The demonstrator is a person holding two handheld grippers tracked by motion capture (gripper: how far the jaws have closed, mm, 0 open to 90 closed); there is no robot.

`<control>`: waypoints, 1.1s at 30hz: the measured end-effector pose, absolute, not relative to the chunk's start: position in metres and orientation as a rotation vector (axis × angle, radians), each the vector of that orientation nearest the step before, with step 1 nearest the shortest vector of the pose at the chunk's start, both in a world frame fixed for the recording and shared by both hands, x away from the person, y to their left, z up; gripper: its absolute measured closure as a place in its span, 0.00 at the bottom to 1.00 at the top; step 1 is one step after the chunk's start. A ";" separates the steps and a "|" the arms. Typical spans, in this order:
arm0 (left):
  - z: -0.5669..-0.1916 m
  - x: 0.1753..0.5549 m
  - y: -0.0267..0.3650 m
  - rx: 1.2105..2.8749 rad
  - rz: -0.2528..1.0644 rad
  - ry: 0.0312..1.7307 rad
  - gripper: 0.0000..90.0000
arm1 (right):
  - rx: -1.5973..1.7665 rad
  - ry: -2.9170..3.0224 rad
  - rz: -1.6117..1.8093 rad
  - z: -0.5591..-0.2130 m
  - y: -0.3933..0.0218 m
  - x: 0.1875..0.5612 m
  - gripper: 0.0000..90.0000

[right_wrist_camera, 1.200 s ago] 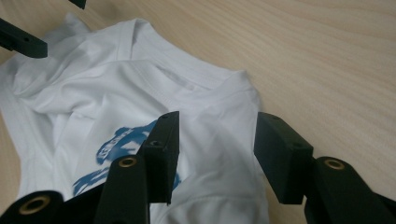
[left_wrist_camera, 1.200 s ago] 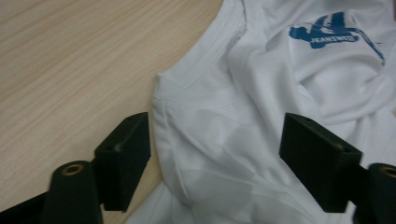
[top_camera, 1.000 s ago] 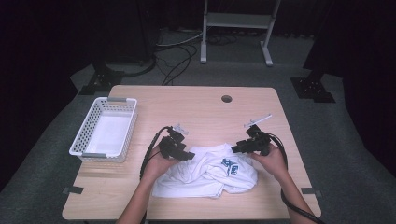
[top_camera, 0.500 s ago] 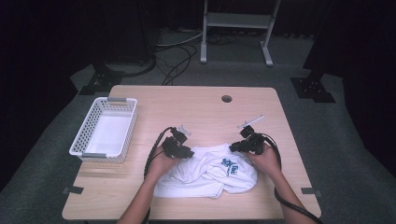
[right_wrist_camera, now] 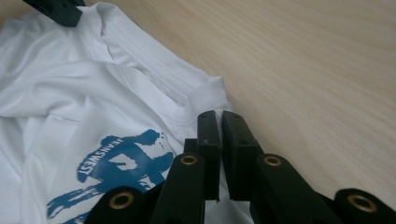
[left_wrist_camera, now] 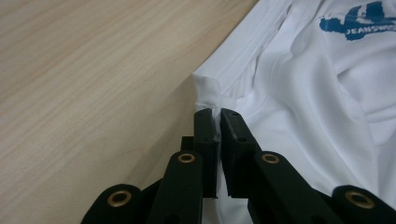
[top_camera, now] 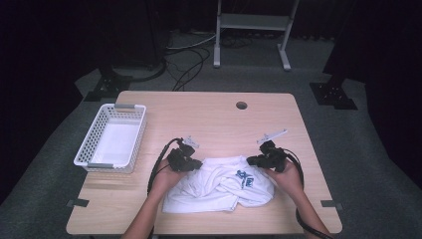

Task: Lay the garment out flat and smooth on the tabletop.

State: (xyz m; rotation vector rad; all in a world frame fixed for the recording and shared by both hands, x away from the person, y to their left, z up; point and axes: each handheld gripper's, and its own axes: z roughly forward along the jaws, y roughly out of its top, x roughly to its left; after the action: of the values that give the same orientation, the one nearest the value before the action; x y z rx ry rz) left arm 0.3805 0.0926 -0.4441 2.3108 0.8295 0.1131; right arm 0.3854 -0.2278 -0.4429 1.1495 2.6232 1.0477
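A crumpled white T-shirt (top_camera: 224, 186) with a blue print (top_camera: 245, 179) lies on the near middle of the wooden table (top_camera: 219, 119). My left gripper (top_camera: 195, 163) is at the shirt's far left corner, and in the left gripper view its jaws are shut on a fold of the white cloth (left_wrist_camera: 208, 91). My right gripper (top_camera: 252, 160) is at the shirt's far right corner. In the right gripper view its jaws pinch the shirt's hem (right_wrist_camera: 205, 95) beside the blue print (right_wrist_camera: 116, 161). The left gripper's tip (right_wrist_camera: 58, 10) shows at the top left of that view.
A white plastic basket (top_camera: 112, 139) stands at the table's left edge. A round hole (top_camera: 242, 105) is in the far part of the tabletop. A white metal stand (top_camera: 251, 25) and cables (top_camera: 186, 55) are on the floor beyond the table.
Both grippers have moved slightly toward the near edge of the table, staying on the shirt's far corners. The shirt has barely shifted.
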 end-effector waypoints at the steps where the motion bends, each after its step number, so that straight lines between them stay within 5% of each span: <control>1: -0.441 0.381 0.093 2.307 0.115 0.827 0.95 | 1.142 2.613 1.059 -0.439 -0.228 0.384 0.96; 14: -0.401 0.364 0.102 2.248 0.158 0.724 0.95 | 1.086 2.556 1.264 -0.397 -0.240 0.355 0.96; 33: -0.395 0.301 0.114 2.188 0.083 0.641 0.95 | 1.017 2.618 1.381 -0.394 -0.240 0.284 0.96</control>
State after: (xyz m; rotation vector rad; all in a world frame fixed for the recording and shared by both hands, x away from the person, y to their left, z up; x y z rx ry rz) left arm 0.3012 0.1143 -0.3946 2.1884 0.6407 0.0831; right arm 0.2836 -0.2395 -0.3938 1.0169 2.6179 1.3807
